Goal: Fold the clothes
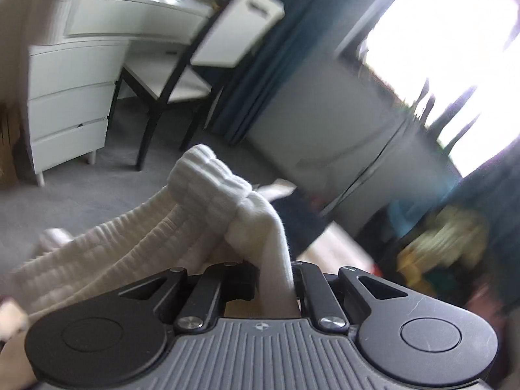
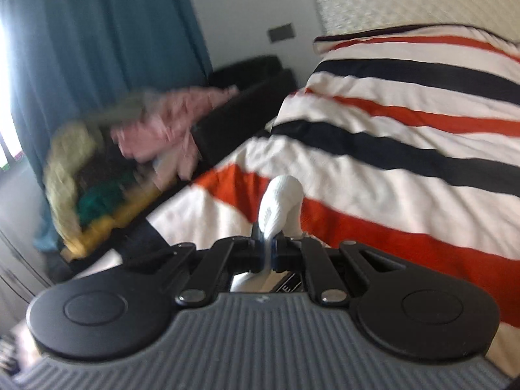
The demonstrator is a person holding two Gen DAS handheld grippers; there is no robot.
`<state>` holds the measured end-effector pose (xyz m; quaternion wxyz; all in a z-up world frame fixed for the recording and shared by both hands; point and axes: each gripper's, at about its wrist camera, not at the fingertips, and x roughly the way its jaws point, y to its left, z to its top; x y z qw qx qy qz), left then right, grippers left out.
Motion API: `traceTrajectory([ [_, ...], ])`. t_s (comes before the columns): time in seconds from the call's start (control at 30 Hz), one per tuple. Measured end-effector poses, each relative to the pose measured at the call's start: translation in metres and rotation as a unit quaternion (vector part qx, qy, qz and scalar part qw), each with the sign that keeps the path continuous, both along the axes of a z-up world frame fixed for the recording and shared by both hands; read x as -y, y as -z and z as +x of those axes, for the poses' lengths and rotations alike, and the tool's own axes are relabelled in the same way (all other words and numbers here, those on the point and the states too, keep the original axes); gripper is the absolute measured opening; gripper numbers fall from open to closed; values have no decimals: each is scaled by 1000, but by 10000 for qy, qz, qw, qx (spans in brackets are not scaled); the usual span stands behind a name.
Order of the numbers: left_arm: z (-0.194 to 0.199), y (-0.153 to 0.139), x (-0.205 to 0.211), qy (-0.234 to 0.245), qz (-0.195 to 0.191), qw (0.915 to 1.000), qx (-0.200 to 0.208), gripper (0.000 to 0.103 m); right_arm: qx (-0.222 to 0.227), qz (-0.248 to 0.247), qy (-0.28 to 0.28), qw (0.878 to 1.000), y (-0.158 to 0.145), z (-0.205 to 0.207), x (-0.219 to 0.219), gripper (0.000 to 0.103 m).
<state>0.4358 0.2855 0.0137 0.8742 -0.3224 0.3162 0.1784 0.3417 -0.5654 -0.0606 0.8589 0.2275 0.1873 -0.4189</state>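
Observation:
A white ribbed knit garment (image 1: 208, 195) bunches up in front of my left gripper (image 1: 276, 279), which is shut on a fold of it; the cloth trails off to the lower left. In the right wrist view a small white bunch of the same kind of cloth (image 2: 281, 198) sticks up from my right gripper (image 2: 268, 250), whose jaws are shut on it above a bed with a red, black and white striped cover (image 2: 406, 136). Both views are blurred by motion.
A heap of mixed clothes (image 2: 107, 175) lies in a dark basket beside the bed. Blue curtains (image 2: 81, 48) hang by a bright window (image 1: 438, 48). A white chest of drawers (image 1: 68, 104) and a black-framed chair (image 1: 169, 81) stand on grey carpet.

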Motion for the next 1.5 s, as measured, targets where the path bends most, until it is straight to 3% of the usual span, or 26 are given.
traceTrajectory([
  [0.1,57,38,12,106,209,9983,-535,10,-376,-222,-173,9989,37,40,6,7],
  [0.17,78,50,20,180,391,9968,-677,11,-386,-228,-248,9987,53,53,10,8],
  [0.37,75,47,35,252,574,9954,-718,17,-332,101,-282,9990,65,55,16,12],
  [0.43,50,39,34,267,510,9967,-579,20,-252,372,-277,9986,60,45,19,16],
  [0.5,21,31,32,415,213,9980,-434,35,-129,626,-349,9973,53,25,19,23],
  [0.57,-9,22,30,661,-154,9973,-295,46,67,775,-469,9959,44,-1,13,50],
  [0.63,-43,10,38,848,-166,9961,-204,48,321,979,-580,9930,34,-30,8,65],
  [0.7,-82,-3,49,991,-150,9949,-80,57,552,1211,-627,9891,23,-64,0,68],
  [0.83,-165,-26,75,1190,-179,9926,152,59,761,1511,-1140,9790,4,-122,-19,69],
  [0.9,-205,-34,82,1182,-295,9922,273,64,884,1651,-1382,9725,-1,-151,-29,69],
  [1.0,-258,-43,86,1068,-483,9922,426,69,1237,2318,-1570,9520,5,-193,-37,69],
  [1.1,-305,-42,78,735,-833,9917,643,73,1800,3197,-1524,9177,26,-233,-41,69],
  [1.2,-333,-28,64,270,-1320,9881,740,74,2007,3965,-1379,8852,53,-255,-43,69],
  [1.27,-345,-16,53,9,-1588,9845,750,74,2203,4227,-1260,8700,64,-261,-41,68],
  [1.5,-341,21,21,-556,-1955,9723,1155,67,2124,4136,-1667,8695,84,-235,-33,61],
])
